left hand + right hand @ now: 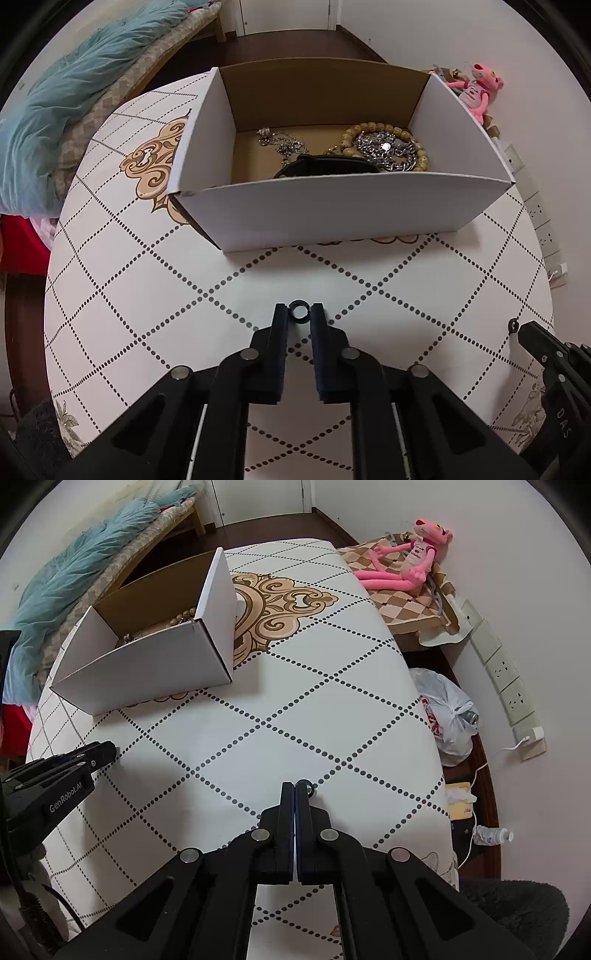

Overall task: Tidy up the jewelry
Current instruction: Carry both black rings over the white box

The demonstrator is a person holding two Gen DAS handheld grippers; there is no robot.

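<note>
Left wrist view: matte black fingers (286, 314) pinch a small round black ring (299, 312); right gripper (296, 787) pressed together.

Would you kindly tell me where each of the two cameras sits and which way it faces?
Left wrist: on the left gripper, looking steeply down at the table and box; its fingers pinch a black ring; the right gripper's tip shows at right.
Right wrist: on the right gripper, facing down; jaws shut on a small ring.
Shared: table, box, pink plush toy.

White box (332, 206) w/ brown inside, white tablecloth (147, 280) w/ dotted diamonds, pink plush (410, 559).
</note>
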